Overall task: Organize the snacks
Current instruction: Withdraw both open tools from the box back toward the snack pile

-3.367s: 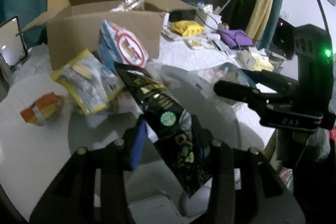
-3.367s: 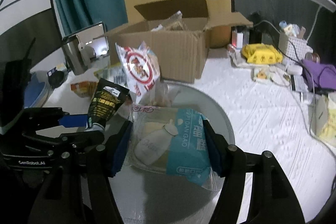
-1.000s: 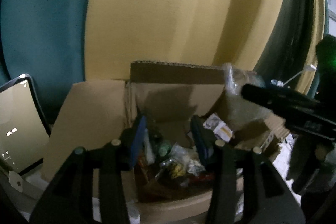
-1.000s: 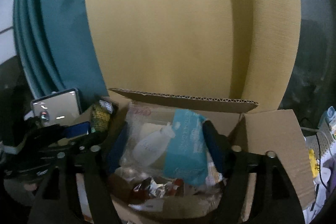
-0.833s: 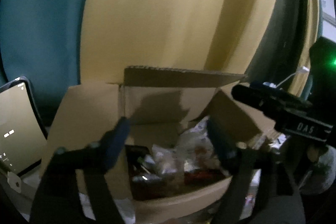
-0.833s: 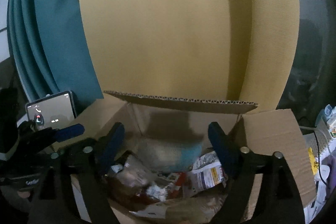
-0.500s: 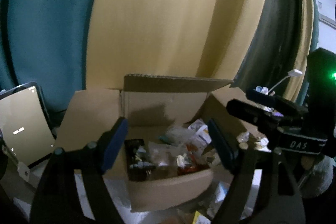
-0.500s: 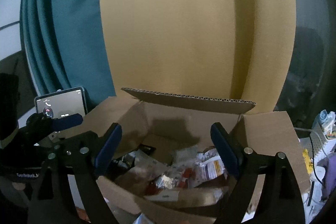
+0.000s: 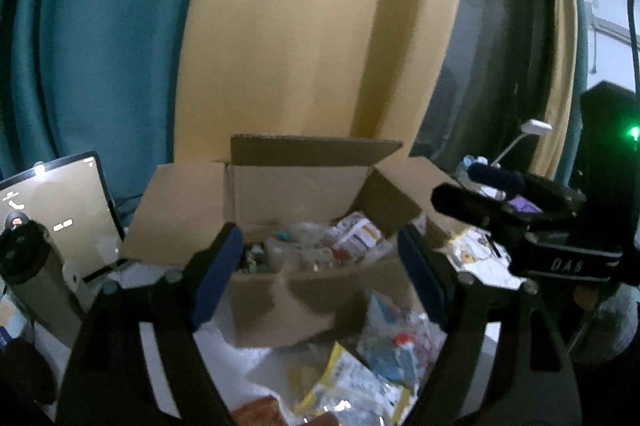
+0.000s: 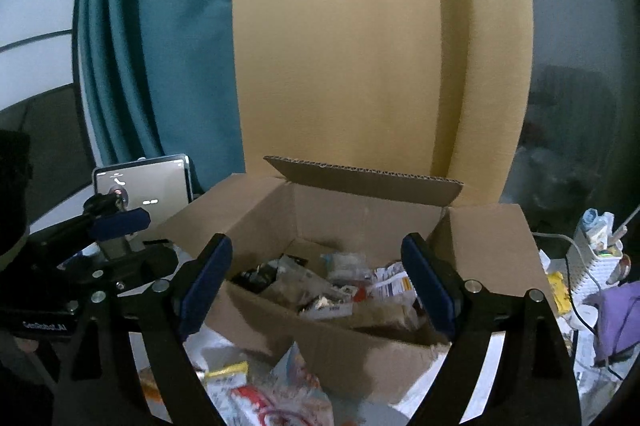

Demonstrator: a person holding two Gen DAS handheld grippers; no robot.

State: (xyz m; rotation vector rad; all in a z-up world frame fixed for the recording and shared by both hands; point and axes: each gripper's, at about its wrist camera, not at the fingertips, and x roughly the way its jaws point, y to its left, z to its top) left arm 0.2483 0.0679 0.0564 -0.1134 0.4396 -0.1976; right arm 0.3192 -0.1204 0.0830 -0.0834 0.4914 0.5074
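Note:
An open cardboard box (image 9: 280,302) (image 10: 360,350) stands on the white table with several snack packets (image 9: 352,238) (image 10: 320,282) lying inside. My left gripper (image 9: 318,238) hovers in front of the box; its jaws are opening and nothing is between them. My right gripper (image 10: 316,242) stands open beside it on the right, also with nothing between its fingers. Loose packets lie on the table before the box: a yellow one (image 9: 352,382) (image 10: 224,378), a blue-and-white one (image 9: 396,346) and a red-and-white one (image 10: 272,402).
A lit tablet (image 9: 60,210) (image 10: 144,186) leans on a stand left of the box. To the right are a desk lamp (image 9: 532,128), a white basket (image 10: 596,258) and purple cloth (image 10: 616,306). Teal and yellow curtains hang behind the box.
Both grippers let go of their packets into the box, the left a black one, the right a blue-and-white one. Both opened and drew back, bringing the table's loose packets into view.

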